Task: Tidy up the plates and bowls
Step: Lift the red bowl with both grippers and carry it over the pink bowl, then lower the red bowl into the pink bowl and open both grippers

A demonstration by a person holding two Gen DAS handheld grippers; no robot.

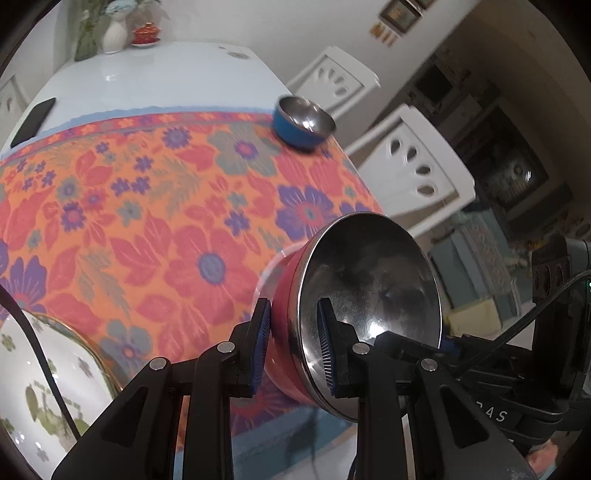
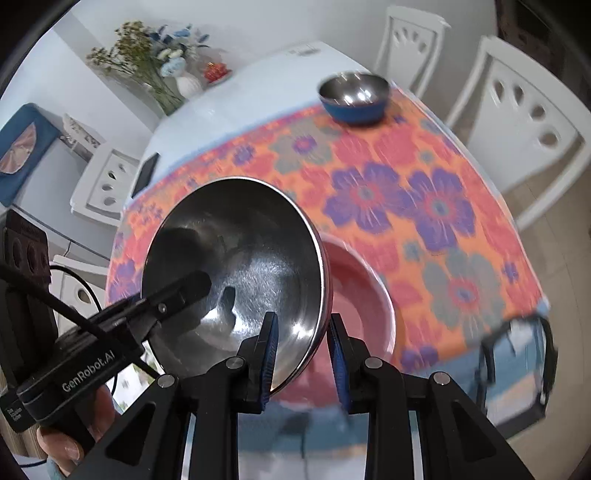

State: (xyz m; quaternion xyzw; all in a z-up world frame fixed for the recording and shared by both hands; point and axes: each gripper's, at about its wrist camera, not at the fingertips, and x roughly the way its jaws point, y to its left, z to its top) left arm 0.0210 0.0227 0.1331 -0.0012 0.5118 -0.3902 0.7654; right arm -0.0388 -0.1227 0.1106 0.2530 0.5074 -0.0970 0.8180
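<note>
**Red bowl carried by both grippers**

A flowered table [image 1: 110, 221] serves as landmark. Above its near edge, a red bowl [image 1: 369, 295] is held tilted, its rim clamped by the left gripper [image 1: 293, 345] and right gripper [image 2: 303, 352], probably for steadiness. A blue bowl [image 2: 352, 98] sits at the table's far side, likely its nesting partner.

Left gripper [image 1: 291, 345], right gripper [image 2: 303, 354] clamped (both angled downward).

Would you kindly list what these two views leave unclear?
- Left wrist view: white floral plate is cut off by the frame edge, crossed by a cable.
- Right wrist view: pink dish sits half hidden behind the red steel-lined bowl.
- Small red lidded pot is too small to identify.
</note>
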